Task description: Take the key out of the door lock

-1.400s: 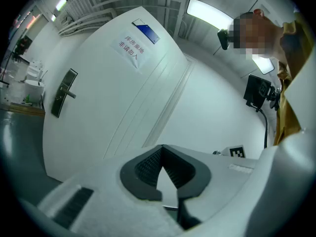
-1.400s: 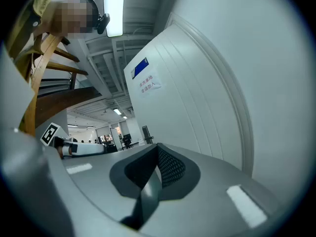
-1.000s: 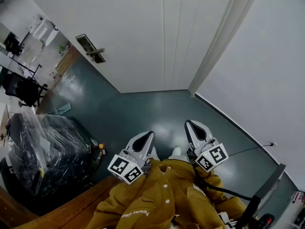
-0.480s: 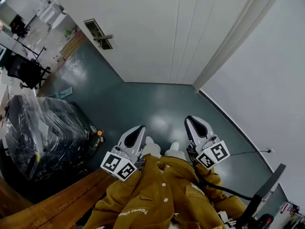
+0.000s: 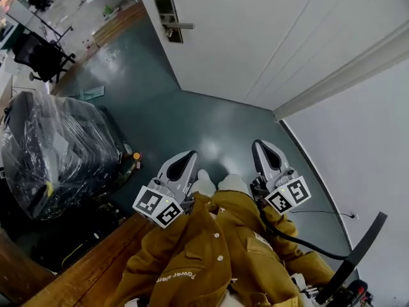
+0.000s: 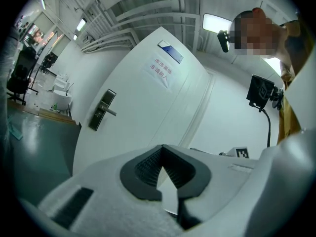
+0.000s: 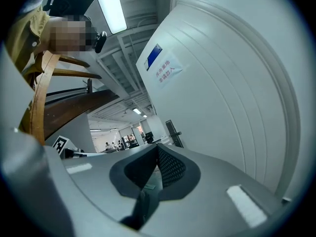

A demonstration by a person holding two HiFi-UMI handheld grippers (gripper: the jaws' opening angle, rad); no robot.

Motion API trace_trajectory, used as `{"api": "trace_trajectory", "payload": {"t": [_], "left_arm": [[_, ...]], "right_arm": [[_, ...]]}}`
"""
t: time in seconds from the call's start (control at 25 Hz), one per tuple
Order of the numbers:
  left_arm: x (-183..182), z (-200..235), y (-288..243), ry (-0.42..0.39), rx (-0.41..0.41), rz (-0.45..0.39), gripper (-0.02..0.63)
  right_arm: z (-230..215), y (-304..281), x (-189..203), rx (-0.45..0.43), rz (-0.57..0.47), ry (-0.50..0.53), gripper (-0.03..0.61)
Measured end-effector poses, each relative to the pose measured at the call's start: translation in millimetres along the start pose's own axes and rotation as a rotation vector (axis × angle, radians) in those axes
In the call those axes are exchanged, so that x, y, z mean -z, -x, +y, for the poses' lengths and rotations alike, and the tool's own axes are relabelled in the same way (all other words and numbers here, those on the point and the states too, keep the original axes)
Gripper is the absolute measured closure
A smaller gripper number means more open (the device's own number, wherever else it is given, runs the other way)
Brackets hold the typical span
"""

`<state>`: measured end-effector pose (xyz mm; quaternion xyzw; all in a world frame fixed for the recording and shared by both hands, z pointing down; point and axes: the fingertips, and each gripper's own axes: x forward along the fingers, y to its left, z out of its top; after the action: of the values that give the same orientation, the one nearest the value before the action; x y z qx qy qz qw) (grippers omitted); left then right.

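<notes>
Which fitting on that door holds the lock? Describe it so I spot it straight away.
Start at the big white door. Near its free edge, on the office side, is a dark upright lock plate with a silver lever handle sticking out. The door's only other marks are flat printed signs higher up.

Office interior, black swivel chair (image 5: 39,56), white door (image 5: 268,37) with paper notice (image 6: 161,71), ceiling strip lights (image 7: 112,6)

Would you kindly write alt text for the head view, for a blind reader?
The grey left gripper and right gripper, both shut and empty, hang over a dark teal floor, far from the metal lever handle of the white door. A plastic-wrapped black bundle sits at left.
</notes>
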<state>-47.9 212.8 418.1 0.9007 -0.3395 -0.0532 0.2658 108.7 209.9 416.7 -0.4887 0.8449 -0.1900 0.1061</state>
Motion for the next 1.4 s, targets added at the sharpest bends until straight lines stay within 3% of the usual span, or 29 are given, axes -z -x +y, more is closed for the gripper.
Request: {"api": "trace_trajectory", "payload": {"t": [0.24, 0.4, 0.72, 1.12, 1.4], "left_arm": [[-20.4, 46.5, -17.0, 0.051, -0.026, -0.026, 0.612], [-40.7, 83.8, -49.2, 0.068, -0.054, -0.043, 0.612], [-110.8, 145.5, -146.6, 0.011, -0.122, -0.035, 0.612], [-159.0, 233.9, -193.1, 0.045, -0.235, -0.074, 0.612], [-178.9, 296.7, -216.2, 0.103, -0.172, -0.042, 0.612]], "right_arm": [[-5.2, -62.5, -0.5, -0.043, 0.048, 0.017, 0.572], [-36.1, -114.4, -8.7, -0.059, 0.061, 0.021, 0.572], [-109.0, -225.9, -60.9, -0.148, 0.050, 0.030, 0.572], [-136.4, -327.0, -65.6, -0.234, 0.115, 0.006, 0.572], [-129.0, -383.9, -62.7, -0.200, 0.104, 0.022, 0.572]]}}
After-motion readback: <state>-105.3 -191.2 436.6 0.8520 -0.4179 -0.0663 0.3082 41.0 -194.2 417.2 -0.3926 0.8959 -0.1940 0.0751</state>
